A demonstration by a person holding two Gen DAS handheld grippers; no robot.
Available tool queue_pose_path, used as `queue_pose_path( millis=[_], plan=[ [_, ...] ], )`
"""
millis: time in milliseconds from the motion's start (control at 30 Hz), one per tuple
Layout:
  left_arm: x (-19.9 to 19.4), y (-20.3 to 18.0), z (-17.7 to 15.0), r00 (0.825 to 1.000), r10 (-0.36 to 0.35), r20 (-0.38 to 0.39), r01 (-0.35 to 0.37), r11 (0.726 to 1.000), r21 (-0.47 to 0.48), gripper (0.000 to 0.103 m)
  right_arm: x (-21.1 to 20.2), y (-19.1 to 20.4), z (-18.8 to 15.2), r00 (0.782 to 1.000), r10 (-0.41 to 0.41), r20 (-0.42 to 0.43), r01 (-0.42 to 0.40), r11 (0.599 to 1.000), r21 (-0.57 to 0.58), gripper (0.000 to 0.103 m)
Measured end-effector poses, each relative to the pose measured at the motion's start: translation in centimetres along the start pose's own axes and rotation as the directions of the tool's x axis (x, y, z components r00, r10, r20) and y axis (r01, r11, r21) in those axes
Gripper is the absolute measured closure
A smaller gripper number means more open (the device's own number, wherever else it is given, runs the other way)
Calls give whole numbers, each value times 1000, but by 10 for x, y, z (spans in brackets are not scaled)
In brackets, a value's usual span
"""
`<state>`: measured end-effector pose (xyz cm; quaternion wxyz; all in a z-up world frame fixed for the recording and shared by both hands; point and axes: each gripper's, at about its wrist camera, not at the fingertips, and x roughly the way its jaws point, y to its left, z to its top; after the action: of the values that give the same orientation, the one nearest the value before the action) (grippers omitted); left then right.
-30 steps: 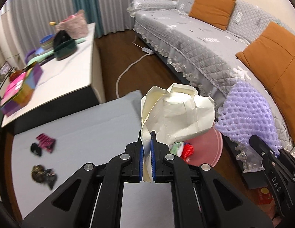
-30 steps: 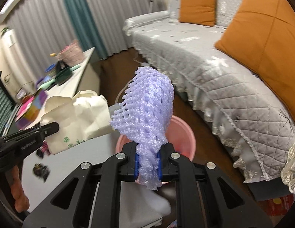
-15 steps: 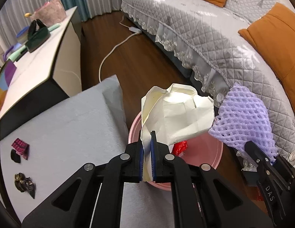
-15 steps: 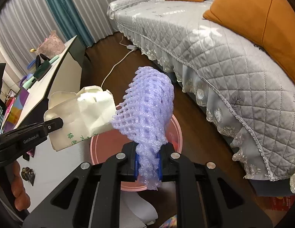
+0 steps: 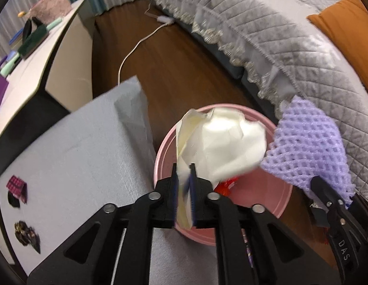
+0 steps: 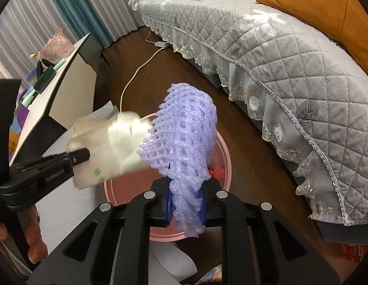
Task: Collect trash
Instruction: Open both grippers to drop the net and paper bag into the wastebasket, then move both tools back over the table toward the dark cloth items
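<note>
**Both grippers hold trash above the pink bin**

Beyond both grippers and off to the right runs a sofa (image 6: 290, 54) under a grey quilted cover, with an orange cushion (image 6: 321, 7) on it. To the left of the left gripper lies a grey-covered table (image 5: 72, 166). Directly ahead of and below both tools sits the round pink bin (image 5: 276, 204) on the dark wood floor, with a bit of red trash (image 5: 228, 185) inside.

The left gripper (image 5: 184, 190) has its jaws nearly closed, pinching a crumpled cream paper bag (image 5: 222, 142) that hangs over the bin. The right gripper (image 6: 186, 205) is clamped on the lower end of a purple foam net (image 6: 184, 140), which stands up ahead of it, also over the bin; bag and net sit just beside each other. Far left of the left gripper, small dark wrappers (image 5: 23, 232) lie on the table.
</note>
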<state>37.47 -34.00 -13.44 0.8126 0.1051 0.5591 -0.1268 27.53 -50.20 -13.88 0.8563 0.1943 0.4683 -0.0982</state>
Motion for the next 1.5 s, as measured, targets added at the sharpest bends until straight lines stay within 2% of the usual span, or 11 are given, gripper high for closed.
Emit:
queue_pose_path(
  millis=[33, 67, 100, 200, 333, 467, 600, 867, 1167, 1333, 1500],
  plan=[
    [3, 2, 0, 1000, 6, -14, -6, 1000, -5, 56, 3, 1, 0, 1000, -7, -9, 7, 1000, -1, 68],
    [4, 3, 1, 1000, 14, -15, -14, 1000, -5, 26, 4, 0, -1, 1000, -15, -6, 15, 1000, 2, 45],
    [3, 5, 1, 999, 33, -5, -33, 999, -4, 19, 3, -1, -1, 1000, -26, 7, 26, 1000, 12, 35],
    [-1, 7, -1, 996, 84, 21, -84, 996, 19, 19, 3, -3, -1, 1000, -19, 5, 18, 1000, 21, 33],
    [-6, 12, -4, 997, 74, 15, -74, 997, 17, 19, 4, -3, -1, 1000, -15, -5, 15, 999, 31, 28],
    [-12, 20, -9, 998, 68, 19, -68, 998, -9, 19, -2, 6, -2, 1000, -16, 14, 16, 1000, 6, 16],
    [-29, 33, -20, 997, 61, 38, -60, 997, -40, 19, -11, 18, -5, 999, -13, 33, 14, 1000, -28, 11],
    [-71, 79, -59, 993, 98, 72, -91, 991, -97, 19, -58, 60, -17, 990, 11, 140, 4, 994, -110, 7],
    [-144, 142, -128, 980, 121, 160, -94, 982, -166, 19, -124, 134, -72, 972, 98, 215, -50, 974, -220, 6],
    [-177, 168, -168, 963, 152, 221, -110, 975, -191, 19, -146, 158, -109, 967, 157, 202, -114, 971, -212, 5],
    [-198, 192, -208, 949, 196, 246, -145, 967, -209, 19, -163, 193, -151, 958, 230, 169, -185, 952, -245, 5]
  ],
)
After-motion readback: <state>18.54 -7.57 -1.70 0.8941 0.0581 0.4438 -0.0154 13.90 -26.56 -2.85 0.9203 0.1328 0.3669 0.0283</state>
